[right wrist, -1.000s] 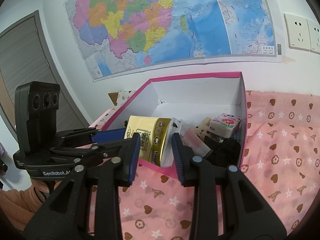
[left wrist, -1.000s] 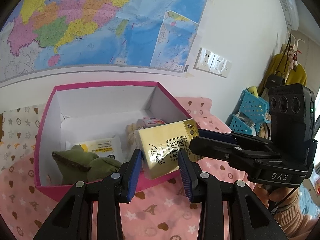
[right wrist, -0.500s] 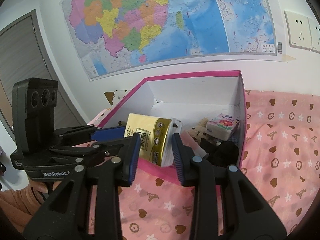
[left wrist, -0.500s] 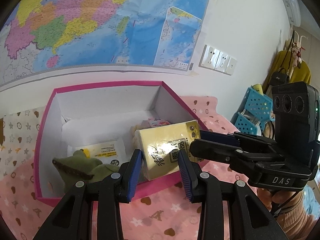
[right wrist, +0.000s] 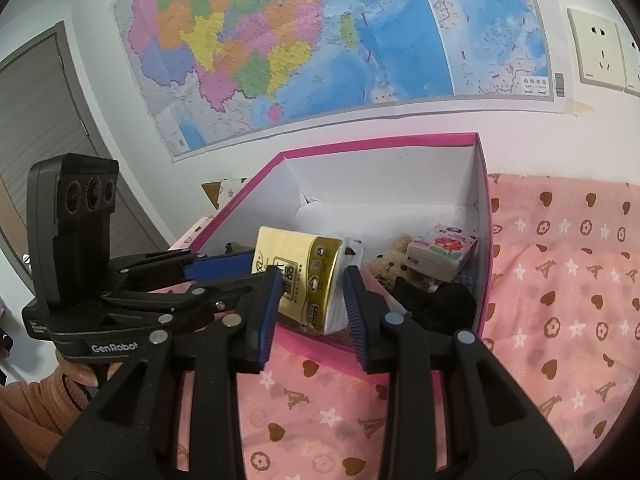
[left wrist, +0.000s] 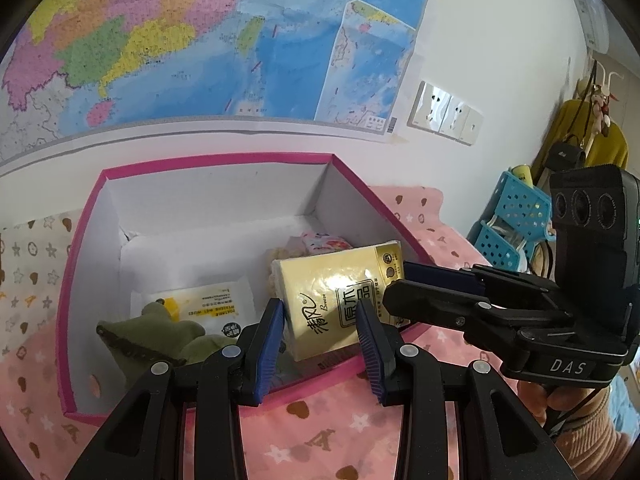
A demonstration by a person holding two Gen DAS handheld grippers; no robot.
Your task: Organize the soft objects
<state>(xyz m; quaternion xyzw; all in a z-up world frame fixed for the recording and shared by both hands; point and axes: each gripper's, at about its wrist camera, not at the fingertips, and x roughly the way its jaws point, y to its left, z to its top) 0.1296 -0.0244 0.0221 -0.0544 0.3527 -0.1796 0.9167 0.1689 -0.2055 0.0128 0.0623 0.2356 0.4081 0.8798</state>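
A yellow tissue pack [left wrist: 340, 300] hangs tilted over the front right of the pink box [left wrist: 216, 160]. My right gripper [right wrist: 312, 296] is shut on the tissue pack [right wrist: 308, 280]; in the left wrist view its fingers [left wrist: 440, 276] reach in from the right. My left gripper [left wrist: 320, 332] is open and empty just in front of the box's near wall. Inside the box lie a green plush toy [left wrist: 156, 340], a white wipes pack [left wrist: 204, 304], a floral tissue pack [right wrist: 442, 250], a small teddy bear [right wrist: 390, 260] and a black cloth [right wrist: 436, 304].
The box stands on a pink patterned cloth [right wrist: 560, 300] against a white wall with a map [left wrist: 200, 40] and sockets [left wrist: 444, 114]. Blue baskets [left wrist: 512, 220] and hanging bags [left wrist: 580, 140] stand at the right. A grey door [right wrist: 40, 120] is at the left.
The tissue pack has sunk a little lower over the box's front right part, still held in my right gripper. Both cameras have drifted slightly; my left gripper stays open.
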